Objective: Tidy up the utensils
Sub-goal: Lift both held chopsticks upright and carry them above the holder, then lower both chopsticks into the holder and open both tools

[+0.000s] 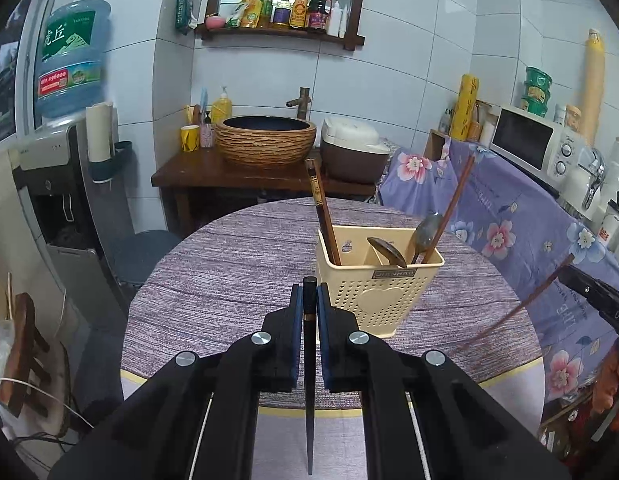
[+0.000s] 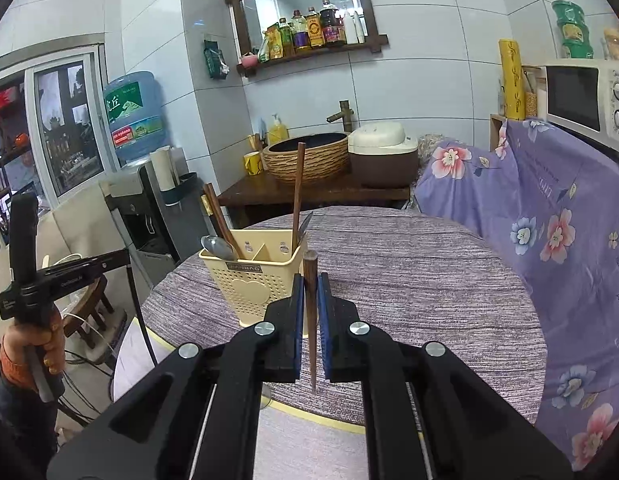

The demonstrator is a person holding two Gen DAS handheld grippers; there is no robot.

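Round purple table [image 1: 237, 264], cream caddy [image 1: 373, 292]; left tool [image 1: 309, 312] clamping black chopstick [image 1: 309, 380], right tool [image 2: 309, 308] brown chopstick [image 2: 310, 320]

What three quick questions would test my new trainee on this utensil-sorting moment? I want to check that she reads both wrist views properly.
1. True or false: the left gripper is shut on a black chopstick.
2. What does the right gripper hold? A) a spoon B) a brown chopstick C) nothing
3. Fill in: the cream utensil holder stands on the round ____.

Key: 1 true; 2 B; 3 table. The holder already has chopsticks and spoons in its compartments.
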